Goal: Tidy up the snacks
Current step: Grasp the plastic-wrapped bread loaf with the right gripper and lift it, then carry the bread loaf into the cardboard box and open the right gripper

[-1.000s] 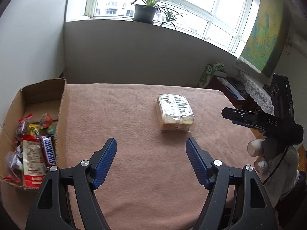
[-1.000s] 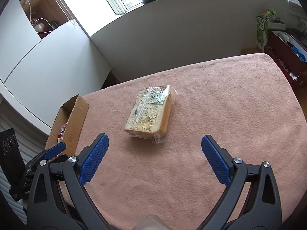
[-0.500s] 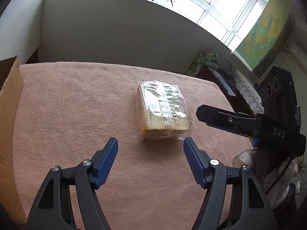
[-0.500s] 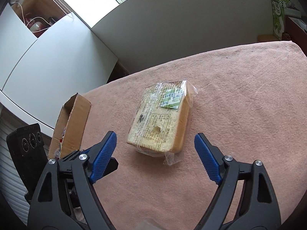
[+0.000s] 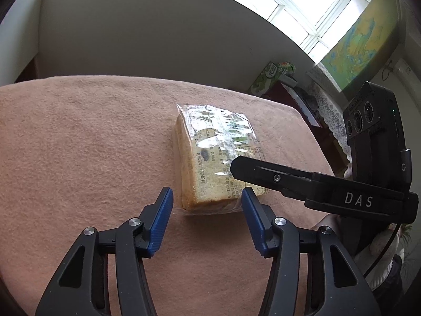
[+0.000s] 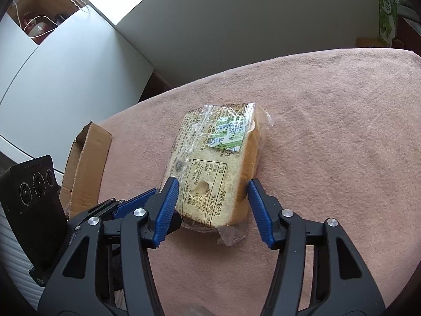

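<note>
We are seeing a bread pack (image 6: 218,168) lying flat on the pink cloth (image 6: 329,131), clear wrap printed with labels, its near end sitting between the right gripper's (image 6: 211,208) tips and just ahead of the left gripper's (image 5: 208,218) tips.

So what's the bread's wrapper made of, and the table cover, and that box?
The wrapper looks like thin clear plastic: shiny, crinkled, the bread shows through. The table cover looks like soft pink fleece or towel cloth, matte and fuzzy. The box looks like plain brown cardboard, with a rough torn flap edge.
</note>
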The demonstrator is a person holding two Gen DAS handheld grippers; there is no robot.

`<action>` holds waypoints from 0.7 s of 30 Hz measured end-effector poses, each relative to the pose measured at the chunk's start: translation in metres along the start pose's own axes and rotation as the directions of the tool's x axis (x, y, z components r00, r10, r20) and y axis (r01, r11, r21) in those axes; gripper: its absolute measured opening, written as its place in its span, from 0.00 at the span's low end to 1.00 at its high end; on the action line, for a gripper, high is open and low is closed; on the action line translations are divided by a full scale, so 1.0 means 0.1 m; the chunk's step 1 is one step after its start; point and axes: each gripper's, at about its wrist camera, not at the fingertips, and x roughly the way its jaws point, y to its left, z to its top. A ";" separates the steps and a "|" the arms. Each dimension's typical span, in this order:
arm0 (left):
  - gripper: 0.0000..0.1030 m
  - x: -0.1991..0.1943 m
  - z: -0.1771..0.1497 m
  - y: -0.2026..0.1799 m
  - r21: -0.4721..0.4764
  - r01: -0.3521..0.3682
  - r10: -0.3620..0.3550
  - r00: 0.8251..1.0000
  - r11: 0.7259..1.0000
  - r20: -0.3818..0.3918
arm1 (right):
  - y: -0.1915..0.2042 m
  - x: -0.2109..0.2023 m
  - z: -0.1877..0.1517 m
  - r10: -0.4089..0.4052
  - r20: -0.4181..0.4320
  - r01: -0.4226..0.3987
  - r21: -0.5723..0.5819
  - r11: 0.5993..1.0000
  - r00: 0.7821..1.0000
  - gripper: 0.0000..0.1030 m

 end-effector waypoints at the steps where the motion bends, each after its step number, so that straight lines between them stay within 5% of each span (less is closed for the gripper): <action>1: 0.44 -0.01 0.00 -0.03 0.014 0.002 -0.002 1.000 1.000 -0.003 | 0.01 -0.01 0.00 -0.003 0.001 0.003 -0.006 1.000 1.000 0.51; 21: 0.41 -0.53 -0.06 -0.28 0.078 -0.038 0.033 0.997 0.996 0.063 | 0.57 -0.43 -0.10 0.042 0.047 -0.038 -0.084 0.996 0.998 0.49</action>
